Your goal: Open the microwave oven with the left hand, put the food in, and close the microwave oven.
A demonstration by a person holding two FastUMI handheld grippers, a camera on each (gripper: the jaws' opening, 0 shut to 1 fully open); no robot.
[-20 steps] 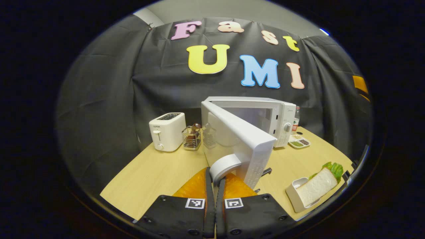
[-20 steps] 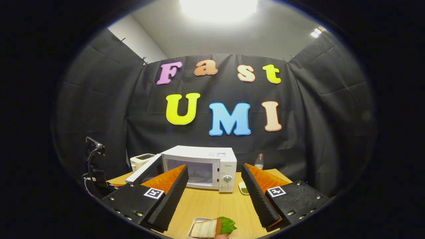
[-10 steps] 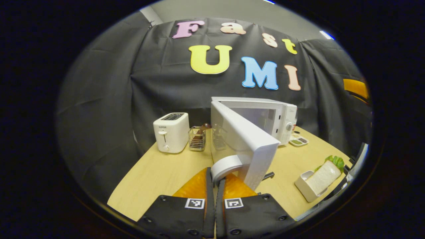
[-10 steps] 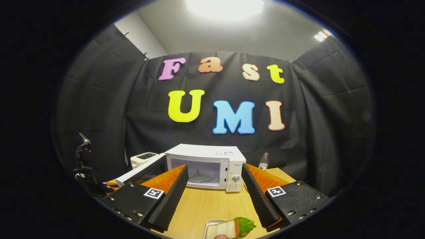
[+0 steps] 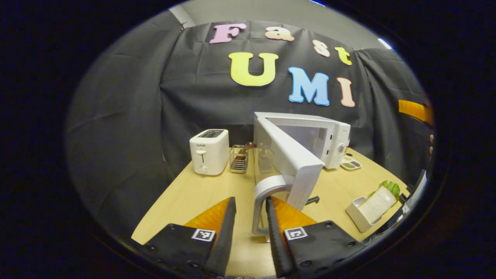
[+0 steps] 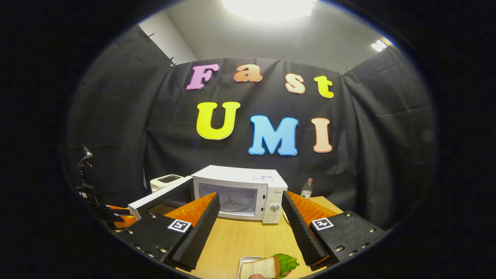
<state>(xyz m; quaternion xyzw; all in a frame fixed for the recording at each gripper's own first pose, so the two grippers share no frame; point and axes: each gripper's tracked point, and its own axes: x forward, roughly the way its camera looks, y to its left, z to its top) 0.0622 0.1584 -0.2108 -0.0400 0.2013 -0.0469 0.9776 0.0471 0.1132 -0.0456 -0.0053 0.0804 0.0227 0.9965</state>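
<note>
The white microwave (image 5: 329, 133) stands at the back of the table with its door (image 5: 288, 162) swung wide to the left. My left gripper (image 5: 251, 201) is open; the door's curved handle (image 5: 265, 193) stands between the fingers, close to the right one. A sandwich with lettuce lies in a small white tray (image 5: 362, 217) at the right. In the right gripper view my right gripper (image 6: 250, 197) hangs open and holds nothing, just above and behind the sandwich (image 6: 267, 266), facing the microwave (image 6: 248, 190) and its lit cavity. The left gripper (image 6: 116, 215) shows beside the open door (image 6: 155, 197).
A white toaster (image 5: 209, 151) and a wire rack (image 5: 239, 159) stand left of the microwave. A small dish of condiments (image 5: 350, 163) and a bottle (image 6: 307, 188) sit to its right. The wooden table (image 5: 186, 197) has bare room at front left.
My left gripper has opened and let go of the door handle, which it was shut on before. The door has swung a little wider. The right gripper stayed open and barely moved.
</note>
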